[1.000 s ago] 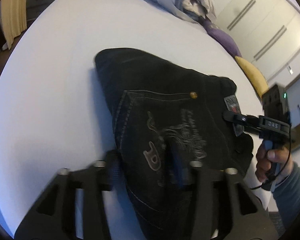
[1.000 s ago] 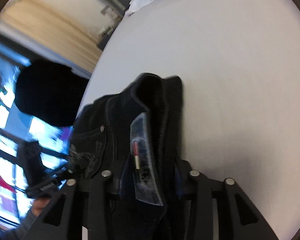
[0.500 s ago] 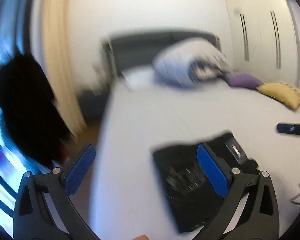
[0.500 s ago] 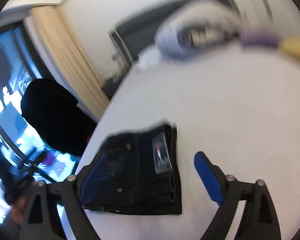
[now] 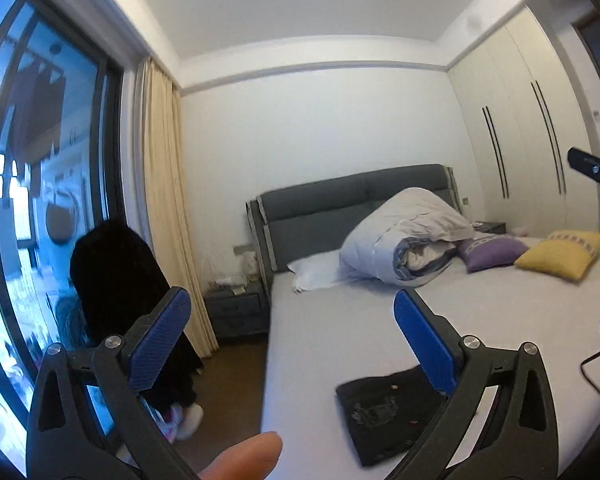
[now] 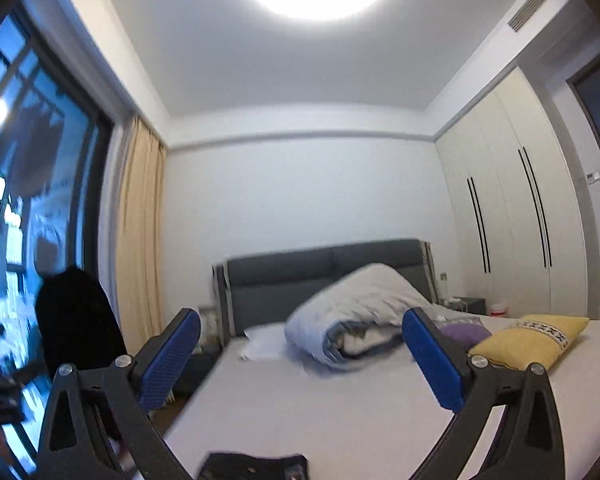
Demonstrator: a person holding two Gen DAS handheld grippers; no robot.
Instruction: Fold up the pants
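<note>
No text, label or number can be read anywhere — all too small or blurred.

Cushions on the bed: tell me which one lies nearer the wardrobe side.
The yellow cushion. It lies toward the wardrobe, while the purple cushion sits between it and the rolled duvet.
</note>
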